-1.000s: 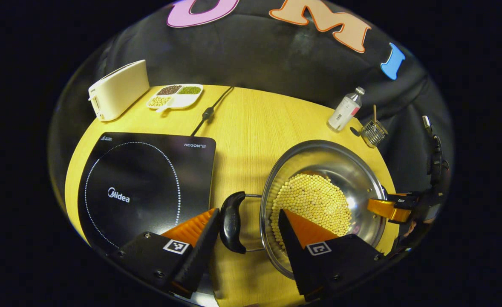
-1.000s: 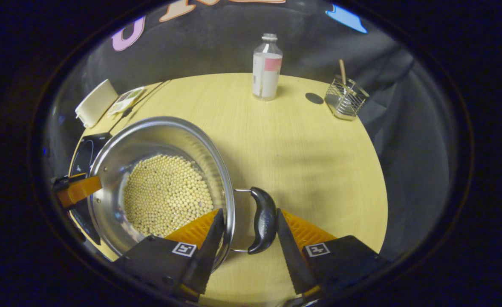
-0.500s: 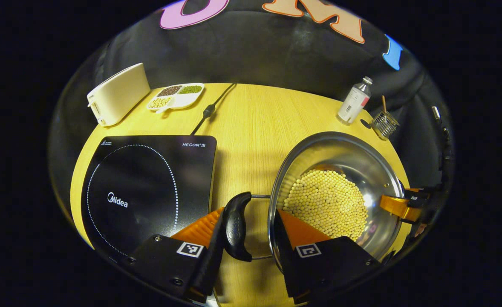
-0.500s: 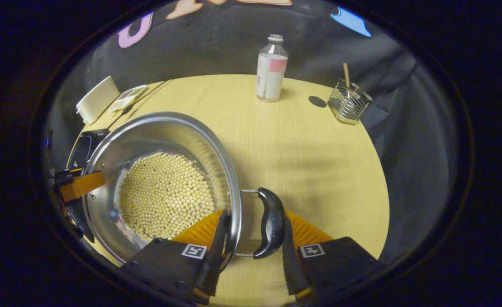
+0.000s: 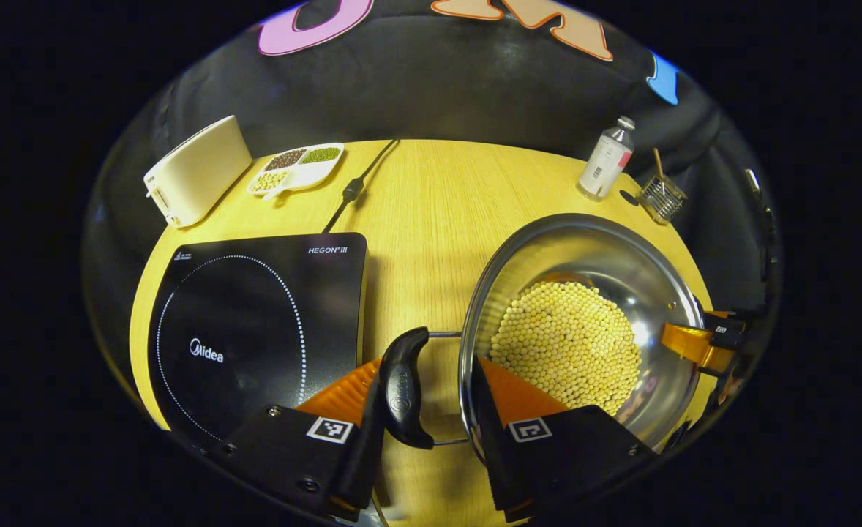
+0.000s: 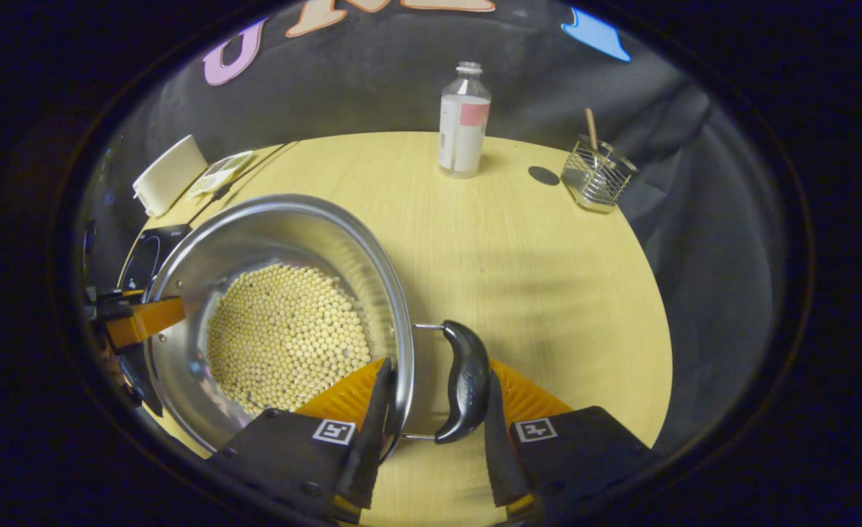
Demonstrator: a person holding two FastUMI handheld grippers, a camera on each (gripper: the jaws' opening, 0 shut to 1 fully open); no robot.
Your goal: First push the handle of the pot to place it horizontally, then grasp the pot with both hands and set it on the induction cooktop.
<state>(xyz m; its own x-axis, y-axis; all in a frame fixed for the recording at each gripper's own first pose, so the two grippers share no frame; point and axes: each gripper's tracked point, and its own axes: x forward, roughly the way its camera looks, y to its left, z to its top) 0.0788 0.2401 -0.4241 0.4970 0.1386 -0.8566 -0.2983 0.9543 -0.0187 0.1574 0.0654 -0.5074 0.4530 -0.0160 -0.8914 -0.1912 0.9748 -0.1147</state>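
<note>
- Toaster (image 5: pixel 195 170) and a divided snack tray (image 5: pixel 297 165) sit at the table's (image 5: pixel 431 205) far edge, well to the left of the pot (image 5: pixel 585 249).
- The induction cooktop (image 5: pixel 255 322) lies flat to the left of the pot, apart from it, with its cord (image 5: pixel 354 189) running toward the far edge.
- The left gripper (image 5: pixel 424 399) straddles the pot's left handle (image 5: pixel 402 388) and the steel rim: one finger presses the outside of the black grip, the other lies inside the rim over the beans (image 5: pixel 566 344). Clamped on that side of the pot.
- The pot is between the two grippers, right of the cooktop and not over it; whether its base touches the table cannot be told.
- The right gripper (image 6: pixel 435 402) clamps the opposite handle (image 6: pixel 464 380) and the rim in the same way.
- A bottle (image 6: pixel 462 121) and a wire holder (image 6: pixel 596 176) stand beyond the pot near the far edge.
</note>
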